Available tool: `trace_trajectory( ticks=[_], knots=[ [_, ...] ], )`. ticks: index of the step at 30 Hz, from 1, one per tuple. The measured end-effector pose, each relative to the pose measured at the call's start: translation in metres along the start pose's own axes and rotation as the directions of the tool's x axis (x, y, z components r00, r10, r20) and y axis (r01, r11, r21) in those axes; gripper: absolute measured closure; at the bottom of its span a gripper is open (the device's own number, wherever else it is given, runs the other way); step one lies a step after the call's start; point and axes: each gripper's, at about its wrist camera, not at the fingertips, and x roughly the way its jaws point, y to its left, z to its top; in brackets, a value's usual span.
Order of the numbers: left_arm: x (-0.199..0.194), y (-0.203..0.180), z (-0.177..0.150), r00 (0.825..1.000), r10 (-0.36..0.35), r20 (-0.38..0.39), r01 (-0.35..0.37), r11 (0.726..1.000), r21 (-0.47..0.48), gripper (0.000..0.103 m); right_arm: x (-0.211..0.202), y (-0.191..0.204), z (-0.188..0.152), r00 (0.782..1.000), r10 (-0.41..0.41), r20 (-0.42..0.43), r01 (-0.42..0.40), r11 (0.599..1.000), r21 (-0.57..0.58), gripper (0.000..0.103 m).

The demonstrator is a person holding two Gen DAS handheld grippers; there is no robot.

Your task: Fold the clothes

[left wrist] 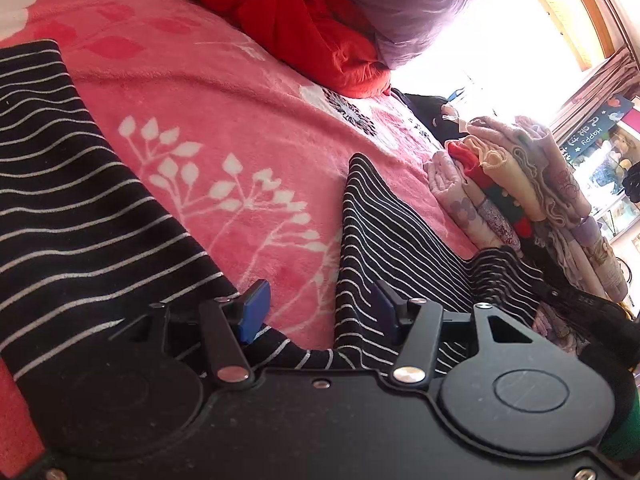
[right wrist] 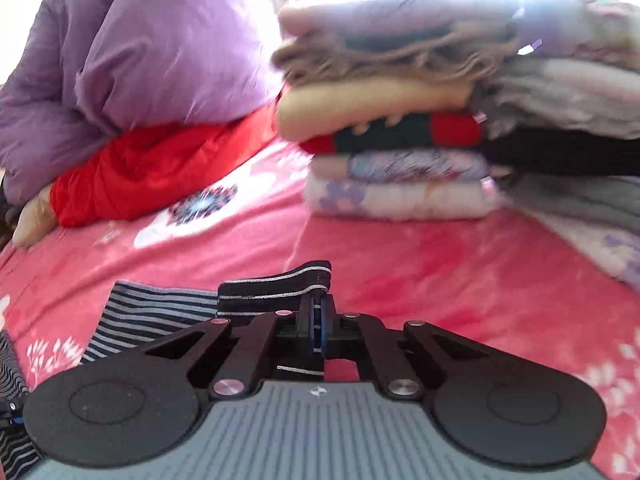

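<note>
Striped garment mid-fold on the pink bed blanket point(left wrist: 224, 92)

Left wrist view: the left tool point(left wrist: 316, 308) hangs spread over the black striped garment point(left wrist: 80, 216), gripping nothing. Right wrist view: the right tool point(right wrist: 318, 326) is pressed together, pinching the garment's banded edge point(right wrist: 276, 284), short of the folded stack point(right wrist: 400, 128); judging by that stack, several pieces are done, this one isn't.
</note>
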Motion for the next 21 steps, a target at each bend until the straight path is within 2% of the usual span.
trace_trajectory(
  ticks=[5, 10, 15, 21],
  knots=[
    [0.0, 0.001, 0.0, 1.0, -0.006, -0.002, 0.006, 1.0, -0.007, 0.048, -0.041, -0.032, 0.001, 0.994, -0.089, 0.066, 0.085, 0.995, 0.057, 0.098],
    [-0.002, 0.004, 0.001, 1.0, -0.026, -0.006, 0.026, 0.999, -0.04, 0.048, -0.079, -0.079, -0.008, 0.977, -0.191, 0.097, 0.178, 0.976, 0.129, 0.098],
    [-0.002, 0.004, 0.001, 1.0, -0.022, -0.004, 0.022, 0.999, -0.037, 0.048, -0.103, -0.123, -0.03, 0.954, -0.29, 0.081, 0.271, 0.944, 0.188, 0.098],
    [-0.001, 0.004, 0.0, 1.0, -0.019, -0.005, 0.019, 0.999, -0.029, 0.048, -0.125, -0.168, -0.06, 0.929, -0.369, 0.042, 0.346, 0.901, 0.263, 0.098]
  ],
)
